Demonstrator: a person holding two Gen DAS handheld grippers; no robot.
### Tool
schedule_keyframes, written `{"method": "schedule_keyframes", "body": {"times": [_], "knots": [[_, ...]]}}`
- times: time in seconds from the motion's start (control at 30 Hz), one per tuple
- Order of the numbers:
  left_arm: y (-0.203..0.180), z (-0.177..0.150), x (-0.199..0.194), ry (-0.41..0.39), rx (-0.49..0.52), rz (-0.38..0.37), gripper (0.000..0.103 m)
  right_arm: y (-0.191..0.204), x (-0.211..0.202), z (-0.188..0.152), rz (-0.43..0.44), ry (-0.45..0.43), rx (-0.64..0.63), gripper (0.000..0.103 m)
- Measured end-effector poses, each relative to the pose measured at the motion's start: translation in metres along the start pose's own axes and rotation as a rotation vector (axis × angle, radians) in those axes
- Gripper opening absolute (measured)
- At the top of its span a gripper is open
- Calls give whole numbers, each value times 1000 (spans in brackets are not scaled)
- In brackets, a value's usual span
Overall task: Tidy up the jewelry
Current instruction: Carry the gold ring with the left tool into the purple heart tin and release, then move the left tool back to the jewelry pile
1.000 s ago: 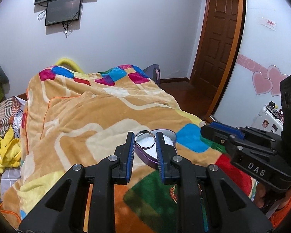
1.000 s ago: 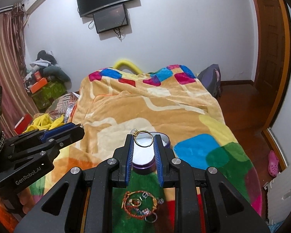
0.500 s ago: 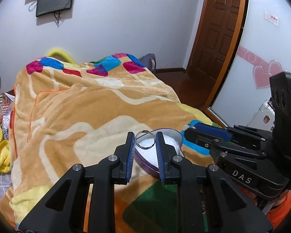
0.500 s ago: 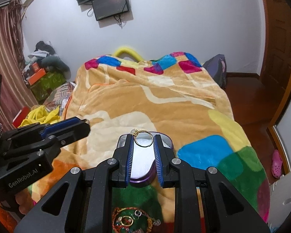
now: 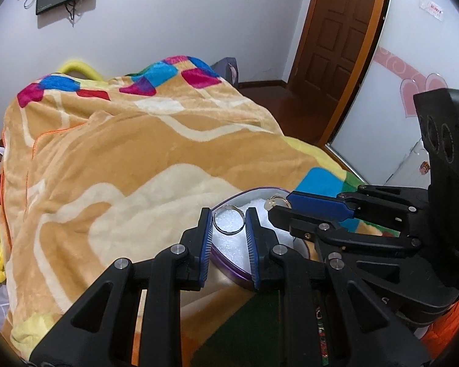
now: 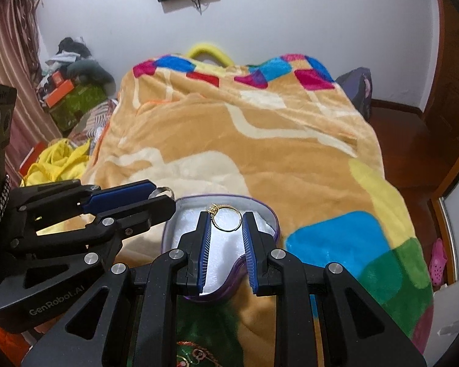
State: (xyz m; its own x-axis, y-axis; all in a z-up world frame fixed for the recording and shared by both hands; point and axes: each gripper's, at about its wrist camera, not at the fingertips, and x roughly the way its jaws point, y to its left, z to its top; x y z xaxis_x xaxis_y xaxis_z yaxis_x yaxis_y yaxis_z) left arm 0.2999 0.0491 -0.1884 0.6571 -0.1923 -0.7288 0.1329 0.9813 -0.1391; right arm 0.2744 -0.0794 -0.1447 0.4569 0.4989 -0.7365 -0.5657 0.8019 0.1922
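Observation:
A purple heart-shaped box (image 5: 229,267) (image 6: 261,214) with a white lining lies open on the bed blanket. My left gripper (image 5: 228,217) is shut on a silver ring (image 5: 228,219) held just above the box's left side. My right gripper (image 6: 226,218) is shut on a gold ring (image 6: 228,220) with a small ornament, over the box's far part. In the left wrist view the right gripper (image 5: 283,206) comes in from the right with the gold ring (image 5: 277,201) at its tip. The left gripper (image 6: 162,194) enters the right wrist view from the left.
A multicoloured plush blanket (image 6: 260,140) covers the bed. More jewelry (image 6: 195,356) lies on a green patch close under the right gripper. Clutter and yellow cloth (image 6: 58,162) sit left of the bed; a wooden door (image 5: 336,39) stands to the right.
Both grippers have sunk and moved forward toward the heart-shaped box, each still holding its ring. The box now looks larger and lies directly under the fingertips; the two grippers have drawn closer together.

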Motion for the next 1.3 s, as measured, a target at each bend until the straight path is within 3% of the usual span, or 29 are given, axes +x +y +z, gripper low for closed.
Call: {"method": "schedule_keyframes", "body": {"times": [0.5,0.83,0.97,1.07,1.3], "knots": [[1,3,-5,-6,5,-11,21,-2,7,2,4,73,-44,19],[-2,2,-46,-61,-1,10,21,4,-27,2,-22,18,-50,20],[-6,-3,-63,-75,3,17,22,10,-46,1,-38,-20,-53,30],[-11,-8,-76,-87,9,22,26,14,-61,0,-44,-52,-50,36],[-21,-28,-101,-96,18,41,34,25,-84,-12,-68,-87,-47,36]]}}
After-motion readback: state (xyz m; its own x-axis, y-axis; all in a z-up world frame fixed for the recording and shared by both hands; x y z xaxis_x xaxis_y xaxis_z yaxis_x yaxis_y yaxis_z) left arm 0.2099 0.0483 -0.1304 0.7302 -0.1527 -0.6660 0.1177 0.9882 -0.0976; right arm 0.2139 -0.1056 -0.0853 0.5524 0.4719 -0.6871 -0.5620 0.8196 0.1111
